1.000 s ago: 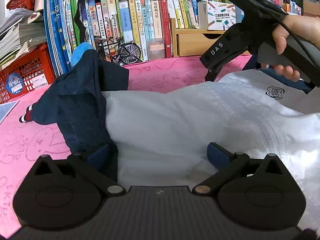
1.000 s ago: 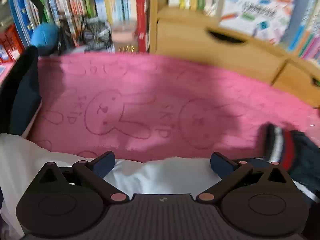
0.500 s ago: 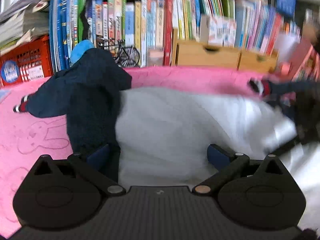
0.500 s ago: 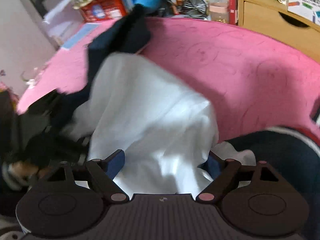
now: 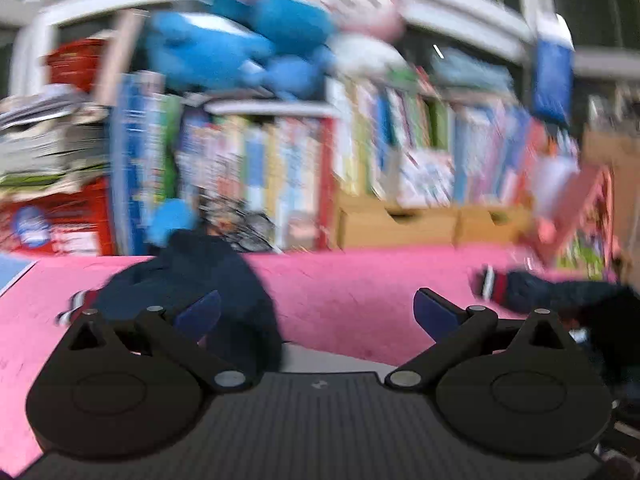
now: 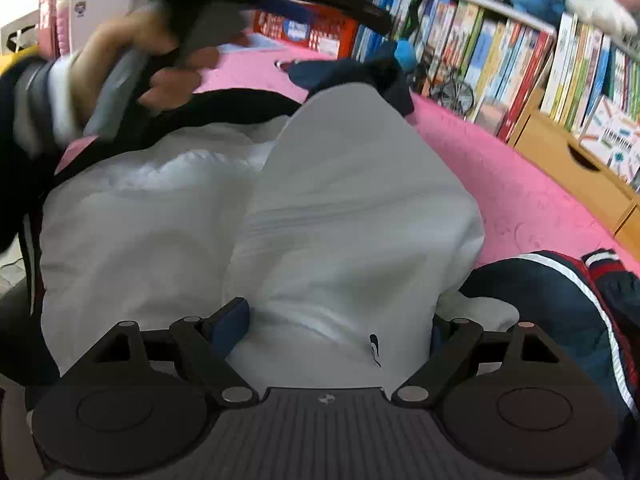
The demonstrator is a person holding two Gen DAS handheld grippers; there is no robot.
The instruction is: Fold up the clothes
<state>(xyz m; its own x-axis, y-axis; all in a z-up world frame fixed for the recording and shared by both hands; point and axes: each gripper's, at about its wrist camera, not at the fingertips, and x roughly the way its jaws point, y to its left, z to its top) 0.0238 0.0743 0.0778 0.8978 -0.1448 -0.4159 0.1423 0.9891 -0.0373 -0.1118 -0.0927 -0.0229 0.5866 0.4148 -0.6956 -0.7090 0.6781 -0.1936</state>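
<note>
So right now my right gripper (image 6: 336, 326) has its fingers spread wide with a white fold of the jacket (image 6: 340, 200) bunched between them, near me on the pink cloth (image 6: 500, 184). My left gripper (image 5: 316, 312) gapes wide, holding nothing.

We see the left wrist view smeared by motion, so the books (image 5: 280, 168) and the blue plush toy (image 5: 240, 52) above them cannot be read. In the right wrist view, the white garment (image 6: 340, 208) bulges between the right gripper (image 6: 336, 324) fingers and covers its right pad, so we cannot tell whether it is pinched. The hand (image 6: 160, 68) on the other gripper's handle is blurred and cut off at the top edge.
</note>
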